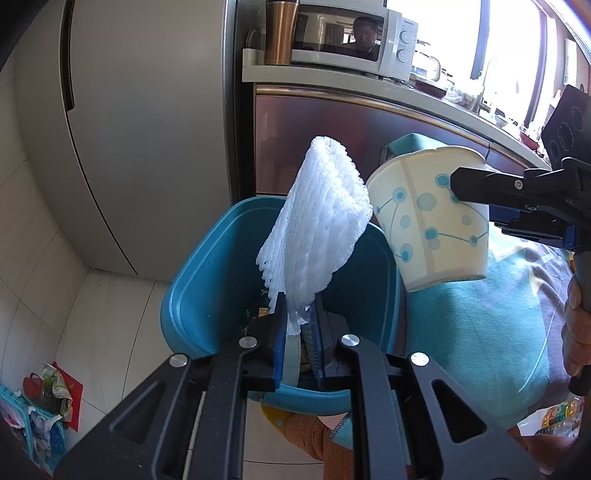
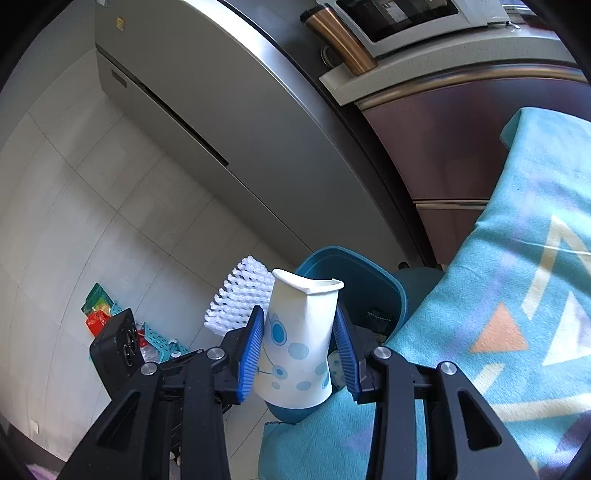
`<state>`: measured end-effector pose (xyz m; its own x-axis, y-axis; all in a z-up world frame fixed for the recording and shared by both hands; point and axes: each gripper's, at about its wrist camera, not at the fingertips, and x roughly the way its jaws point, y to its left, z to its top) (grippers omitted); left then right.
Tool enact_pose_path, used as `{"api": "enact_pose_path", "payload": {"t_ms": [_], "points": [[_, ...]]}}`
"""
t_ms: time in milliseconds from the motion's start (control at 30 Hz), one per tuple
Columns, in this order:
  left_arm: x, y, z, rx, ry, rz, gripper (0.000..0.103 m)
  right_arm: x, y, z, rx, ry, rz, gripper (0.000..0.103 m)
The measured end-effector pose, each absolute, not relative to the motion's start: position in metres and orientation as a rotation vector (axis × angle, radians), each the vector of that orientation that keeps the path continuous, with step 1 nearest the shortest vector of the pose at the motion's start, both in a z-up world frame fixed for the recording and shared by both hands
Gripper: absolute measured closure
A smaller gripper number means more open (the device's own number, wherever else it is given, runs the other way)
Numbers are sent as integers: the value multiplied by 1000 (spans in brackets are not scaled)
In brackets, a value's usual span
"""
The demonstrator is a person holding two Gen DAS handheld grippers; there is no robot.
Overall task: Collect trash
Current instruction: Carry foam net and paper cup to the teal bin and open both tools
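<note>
— What is the left gripper holding?

— A white foam net. The jaws are nearly closed on its bottom end, and the rest of the net stands up above the blue bin.

— And the other one?

— The right gripper has a paper cup with blue dots. Its blue pads press on both sides of the cup, so the jaws are partly closed around it. The top of the cup is squashed out of shape.

— Where is the cup next to the bin?

— In the left wrist view the cup is tipped on its side, up above the right edge of the bin. It is just beside the foam net, maybe touching it, I can't tell.

— What is around the bin?

— A blue blanket with shapes on it is right next to it. Behind is a big grey fridge. A microwave and a brown metal mug sit up on the worktop.

— Anything on the floor?

— A small blue basket with some bright wrappers, far off to the left
</note>
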<state>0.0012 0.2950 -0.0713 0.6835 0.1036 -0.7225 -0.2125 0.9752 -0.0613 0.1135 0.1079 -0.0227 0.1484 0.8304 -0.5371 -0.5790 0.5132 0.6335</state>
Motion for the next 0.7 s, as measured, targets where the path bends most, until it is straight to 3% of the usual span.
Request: {"api": "enact_pose_path", "payload": {"t_ms": [700], "points": [[28,306,-101,-183,866,234,83,120,135,-45,265,1047,981,57]]}}
